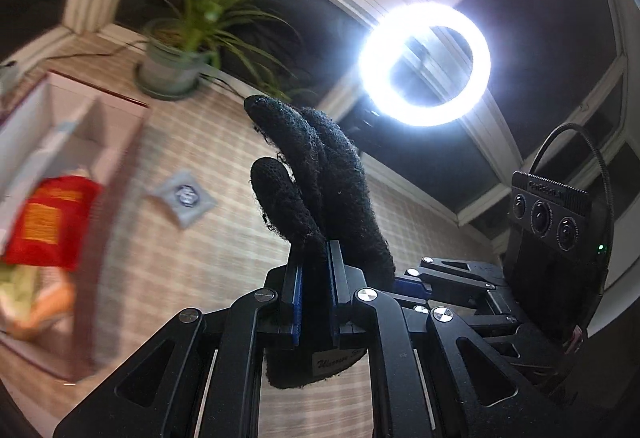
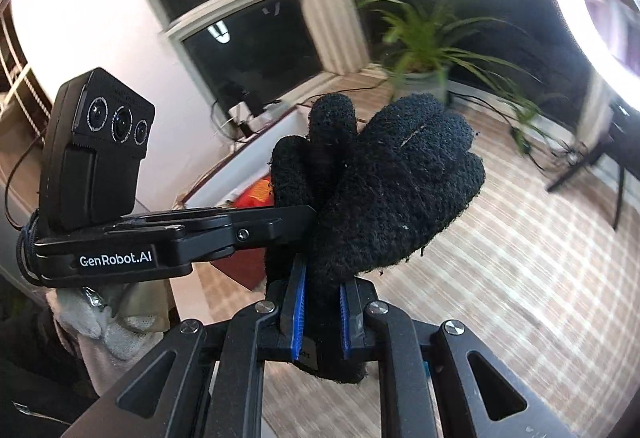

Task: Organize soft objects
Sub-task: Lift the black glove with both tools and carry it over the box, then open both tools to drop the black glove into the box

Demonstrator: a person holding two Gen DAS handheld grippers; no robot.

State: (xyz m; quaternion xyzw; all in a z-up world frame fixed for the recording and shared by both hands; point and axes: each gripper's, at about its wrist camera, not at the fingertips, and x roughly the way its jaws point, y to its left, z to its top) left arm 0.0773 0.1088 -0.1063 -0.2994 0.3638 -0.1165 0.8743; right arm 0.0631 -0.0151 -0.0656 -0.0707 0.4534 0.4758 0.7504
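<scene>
Here, nearest to each camera, both grippers are closed on one black knitted glove (image 1: 320, 197), which hangs in the air above the checked tablecloth (image 1: 208, 238). The left gripper (image 1: 314, 278) pinches it low, near the cuff. The right gripper (image 2: 322, 302) also clamps the cuff part, and the left gripper's tip comes in from 9 o'clock and touches the glove beside it.

I think the main risk is a pull in two directions: the knit is stretchy, so it can slip from one pair of pads, or a loop can catch on a pad edge.

Further, at 9 o'clock in the left view, the open box (image 1: 80, 125) holds a red packet (image 1: 48, 222); the picture is blurred there, so a quick drop could miss the free compartment.

Far at 11 o'clock stands a potted plant (image 1: 180, 57), whose long leaves may catch a wide swing.
</scene>
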